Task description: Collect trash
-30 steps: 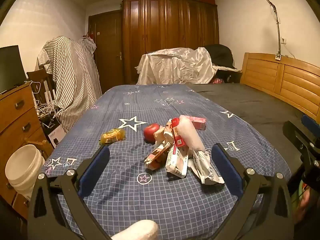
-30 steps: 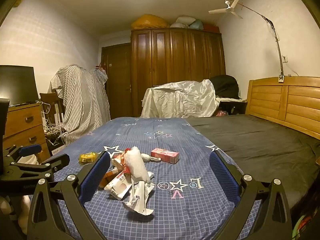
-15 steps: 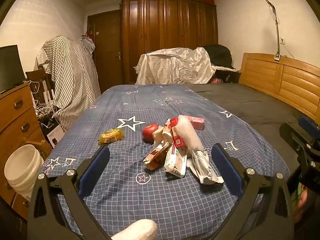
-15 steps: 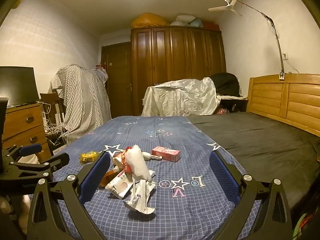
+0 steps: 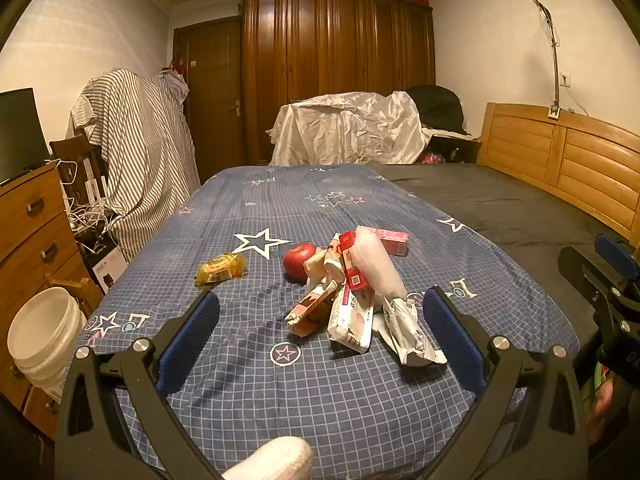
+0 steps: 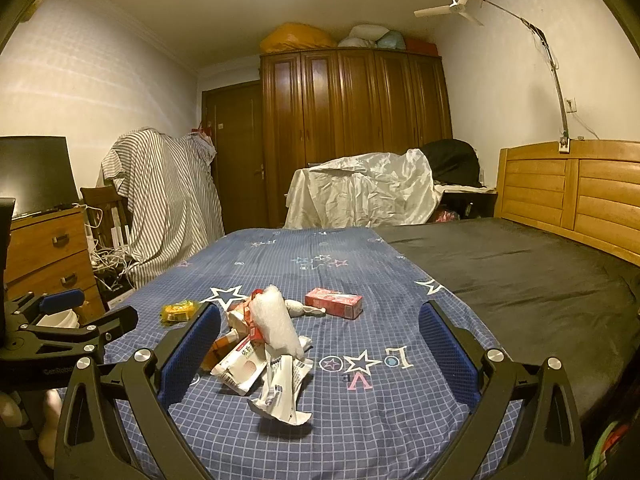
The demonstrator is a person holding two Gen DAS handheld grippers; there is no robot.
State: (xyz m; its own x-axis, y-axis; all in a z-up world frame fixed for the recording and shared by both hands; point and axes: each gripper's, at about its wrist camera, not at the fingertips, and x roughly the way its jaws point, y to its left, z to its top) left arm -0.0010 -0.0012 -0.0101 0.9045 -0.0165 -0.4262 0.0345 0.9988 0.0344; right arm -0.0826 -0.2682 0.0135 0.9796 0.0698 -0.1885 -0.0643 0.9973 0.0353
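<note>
**Both grippers hovering wide apart over a trash pile on the bed**

Surface: blue grid-and-star bedspread (image 5: 248,216) lying over the left part of a bed; dark sheet (image 5: 500,208) showing on the right, wooden headboard (image 5: 568,156) along the right wall. Far end: brown wardrobe (image 5: 340,72) with bags sitting on top, a white sheet draped over something (image 5: 348,128), a striped cloth hanging over a chair (image 5: 140,140) at far left. Wooden drawers (image 5: 32,232) and a white bucket (image 5: 44,332) standing on the left beside the bed. Ceiling fan (image 6: 448,4) showing top right.

Trash pile (image 5: 352,300) sitting mid-bedspread, near edge: flattened cartons, a crumpled wrapper, a bubble-wrap roll (image 5: 378,264). The roll's long axis is running near-to-far, tilted, its far end leaning left. A white carton (image 5: 352,320) is lying alongside it, same near-far axis. Red apple (image 5: 298,258) touching the pile's far-left side. Pink box (image 6: 334,302) lying just beyond the pile, long axis left-right. Yellow wrapper (image 5: 220,270) lying apart to the left.

Left gripper (image 5: 320,332) is hanging above the near edge, fingers spread, holding nothing, pile framed between them. Right gripper (image 6: 318,350) is doing the same, fingers spread and empty, pile sitting toward its left finger.
</note>
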